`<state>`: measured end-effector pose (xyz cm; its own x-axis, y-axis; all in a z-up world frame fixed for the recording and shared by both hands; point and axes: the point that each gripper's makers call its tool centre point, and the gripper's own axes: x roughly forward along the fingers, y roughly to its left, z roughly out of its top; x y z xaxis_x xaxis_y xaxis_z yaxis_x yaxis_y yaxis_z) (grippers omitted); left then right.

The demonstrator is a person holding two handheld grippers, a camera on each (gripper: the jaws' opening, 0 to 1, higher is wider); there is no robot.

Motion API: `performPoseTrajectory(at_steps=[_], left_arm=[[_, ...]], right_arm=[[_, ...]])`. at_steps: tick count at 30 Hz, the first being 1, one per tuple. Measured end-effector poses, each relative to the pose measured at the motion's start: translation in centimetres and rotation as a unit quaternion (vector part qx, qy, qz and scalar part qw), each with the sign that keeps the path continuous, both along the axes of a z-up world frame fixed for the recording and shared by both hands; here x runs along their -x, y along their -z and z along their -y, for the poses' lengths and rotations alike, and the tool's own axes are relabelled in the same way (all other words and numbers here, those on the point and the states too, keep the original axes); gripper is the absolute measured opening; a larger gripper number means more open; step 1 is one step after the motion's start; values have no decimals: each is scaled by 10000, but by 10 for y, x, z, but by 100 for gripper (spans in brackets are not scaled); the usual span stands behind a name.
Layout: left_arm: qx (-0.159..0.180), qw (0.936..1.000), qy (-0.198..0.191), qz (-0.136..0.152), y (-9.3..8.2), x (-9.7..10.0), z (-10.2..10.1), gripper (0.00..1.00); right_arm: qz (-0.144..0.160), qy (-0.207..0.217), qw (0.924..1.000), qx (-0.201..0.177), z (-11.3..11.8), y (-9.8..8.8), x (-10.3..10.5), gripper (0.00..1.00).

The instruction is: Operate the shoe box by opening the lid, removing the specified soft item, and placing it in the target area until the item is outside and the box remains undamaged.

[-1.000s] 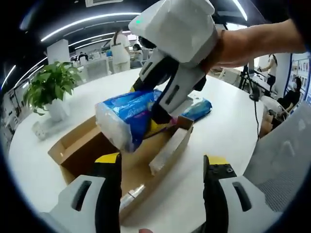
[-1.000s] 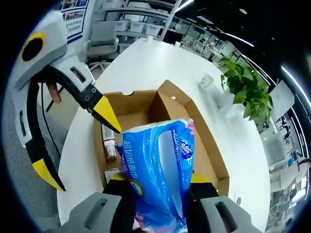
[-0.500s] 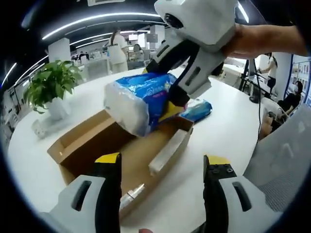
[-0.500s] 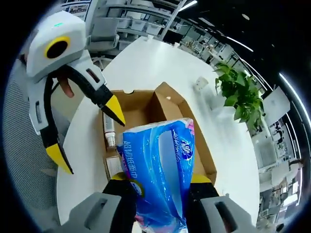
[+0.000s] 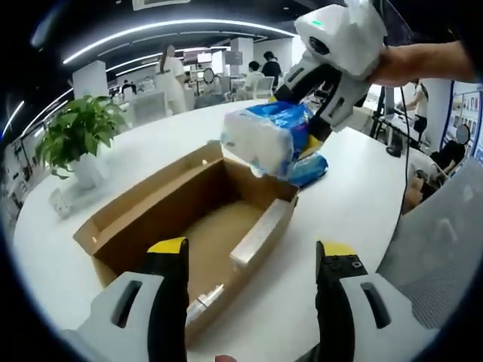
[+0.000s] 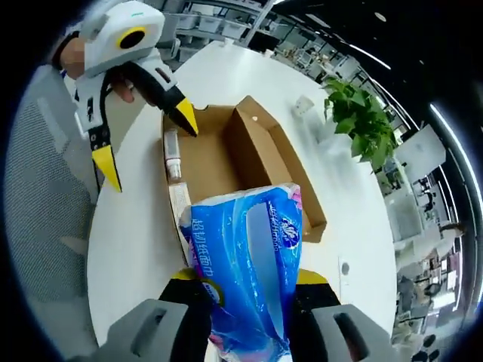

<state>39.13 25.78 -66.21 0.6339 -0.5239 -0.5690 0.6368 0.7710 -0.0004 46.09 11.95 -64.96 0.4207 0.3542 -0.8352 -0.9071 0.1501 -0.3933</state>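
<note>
Right gripper (image 6: 245, 283) jaws clamping tissue pack (image 6: 245, 271)

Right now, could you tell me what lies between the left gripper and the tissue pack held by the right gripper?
In the left gripper view, the open cardboard box lies between the left gripper and the tissue pack, which the right gripper holds above the box's far end.

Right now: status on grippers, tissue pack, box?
Right gripper shut on tissue pack, held above table beyond open shoe box. Left gripper open, at box's near edge. Second blue pack lies below.
</note>
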Motion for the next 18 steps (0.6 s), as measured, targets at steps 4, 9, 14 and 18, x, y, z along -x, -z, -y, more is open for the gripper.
performPoseTrajectory(at_steps=[4, 9, 14, 18], left_arm=[[-35, 10000, 24, 20, -1, -1, 1, 67], [-77, 10000, 61, 0, 1, -1, 3, 67], [-147, 9998, 80, -48, 5, 1, 2, 67], [-179, 9998, 90, -80, 7, 2, 3, 67]], right_arm=[[-45, 189, 9998, 100, 31, 6, 3, 35], [-98, 459, 9986, 232, 73, 16, 8, 35], [-182, 748, 9963, 373, 118, 25, 16, 35], [-202, 1117, 9925, 454, 155, 32, 18, 35]])
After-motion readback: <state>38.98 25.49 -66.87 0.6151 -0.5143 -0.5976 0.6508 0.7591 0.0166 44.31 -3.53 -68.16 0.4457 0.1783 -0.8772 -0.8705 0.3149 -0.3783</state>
